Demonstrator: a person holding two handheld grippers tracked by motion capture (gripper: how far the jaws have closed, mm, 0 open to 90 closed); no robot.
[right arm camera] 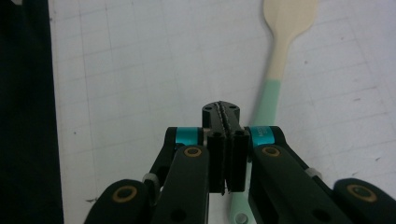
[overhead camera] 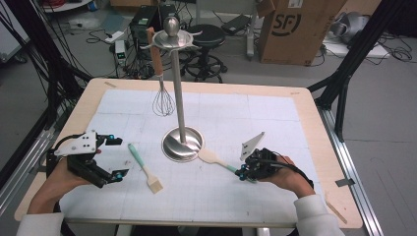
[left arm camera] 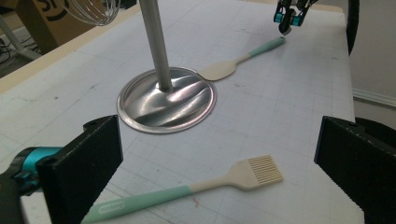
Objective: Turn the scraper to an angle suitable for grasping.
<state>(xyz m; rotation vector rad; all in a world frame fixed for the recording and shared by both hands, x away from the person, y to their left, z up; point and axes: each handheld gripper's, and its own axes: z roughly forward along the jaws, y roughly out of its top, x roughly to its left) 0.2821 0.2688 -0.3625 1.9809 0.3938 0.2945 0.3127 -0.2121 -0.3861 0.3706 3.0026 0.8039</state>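
Note:
A steel utensil stand [overhead camera: 178, 98] rises from its round base [left arm camera: 168, 100] mid-mat, and a wire whisk [overhead camera: 163, 102] hangs from its top ring. A mint-handled pastry brush [overhead camera: 145, 169] lies left of the base. In the left gripper view the brush [left arm camera: 187, 191] lies on the mat between the wide-open jaws of my left gripper [left arm camera: 215, 158]. My left gripper [overhead camera: 120, 157] holds nothing. A mint-handled cream spatula [overhead camera: 212, 157] lies right of the base. My right gripper [overhead camera: 242, 173] hovers at its handle end, jaws shut on nothing [right arm camera: 221, 111]; the spatula handle [right arm camera: 280, 51] runs beside them.
A white gridded mat [overhead camera: 246, 113] covers the wooden table. A thin wooden stick [overhead camera: 337, 211] lies near the table's right front corner. Beyond the far edge stand a cardboard box [overhead camera: 295, 29], a black stool [overhead camera: 206, 37] and cables on the floor.

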